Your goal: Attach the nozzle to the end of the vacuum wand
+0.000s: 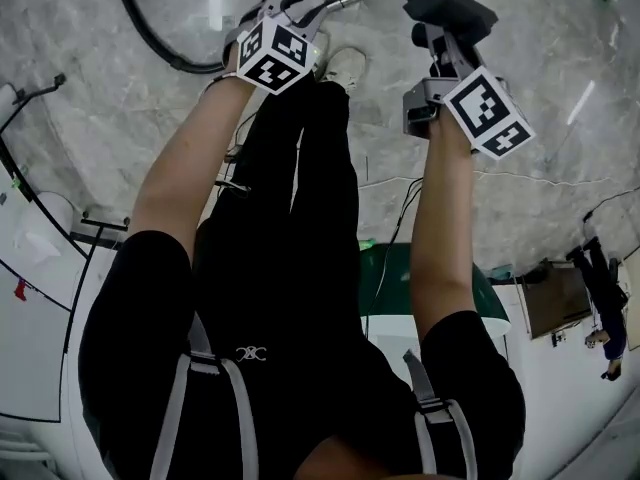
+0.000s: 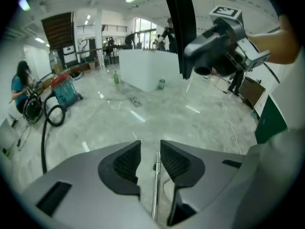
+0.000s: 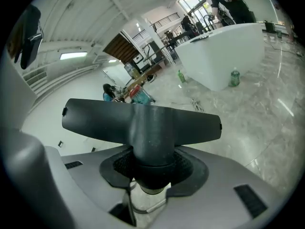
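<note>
Right gripper [image 3: 152, 168] clamps black plastic T-shaped nozzle [image 3: 143, 120] by neck, likely light, stiff. Left gripper [image 2: 150, 159] ajar; slick-looking chrome wand [image 2: 155, 190] unclamped.

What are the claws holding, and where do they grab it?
The right claw holds the nozzle by its round neck. The left claw is open, gripping nothing; a thin wand shows in its gap.

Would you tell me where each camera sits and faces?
Head view: on the person's head, facing steeply down at the floor; arms, legs, left gripper and right gripper show.
Left gripper view: on the left gripper, along its parted jaws over the floor; right forearm shows.
Right gripper view: on the right gripper, along jaws clamping the nozzle.
Shared: both gripper views see the white counter.
</note>
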Demonstrator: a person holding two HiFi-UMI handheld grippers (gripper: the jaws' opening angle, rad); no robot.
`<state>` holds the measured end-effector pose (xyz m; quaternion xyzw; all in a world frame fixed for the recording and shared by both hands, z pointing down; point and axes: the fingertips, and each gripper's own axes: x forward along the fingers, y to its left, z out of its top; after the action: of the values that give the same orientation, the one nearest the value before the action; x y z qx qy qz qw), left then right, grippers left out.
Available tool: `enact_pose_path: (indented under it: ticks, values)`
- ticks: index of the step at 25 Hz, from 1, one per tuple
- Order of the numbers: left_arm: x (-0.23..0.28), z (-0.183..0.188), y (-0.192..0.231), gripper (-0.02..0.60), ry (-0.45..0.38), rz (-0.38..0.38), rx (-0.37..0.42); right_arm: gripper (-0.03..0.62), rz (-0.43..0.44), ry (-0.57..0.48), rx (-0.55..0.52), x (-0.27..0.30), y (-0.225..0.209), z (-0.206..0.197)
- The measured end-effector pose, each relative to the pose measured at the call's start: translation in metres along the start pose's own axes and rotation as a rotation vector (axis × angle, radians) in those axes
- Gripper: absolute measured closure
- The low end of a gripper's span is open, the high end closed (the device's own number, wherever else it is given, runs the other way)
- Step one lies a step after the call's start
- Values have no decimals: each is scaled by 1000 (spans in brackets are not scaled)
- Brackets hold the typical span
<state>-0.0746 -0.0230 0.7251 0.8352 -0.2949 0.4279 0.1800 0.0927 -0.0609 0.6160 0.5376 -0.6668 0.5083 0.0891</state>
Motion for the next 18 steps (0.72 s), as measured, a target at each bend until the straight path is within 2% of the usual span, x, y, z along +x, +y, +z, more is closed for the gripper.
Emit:
enact_pose_path:
  ticks: [1,4,10,14,18]
  values:
    - [28,-27,-2,456,34,-21,1,428,-6,16,7,18,-17,-17]
    - [103,-99,-8,439,118,-64,-20,428,-23,51,24,70,-66,-66]
    - [205,-199,-15,439,233,-100,-57,428,-28,95,56,152,-128,-125]
    - [269,-247,-26,439,316,-165,9,428,-14,96,85,197,-159,-140]
    - [299,-276,-37,422,373,-226,77,428,7,124,86,226,-170,-154]
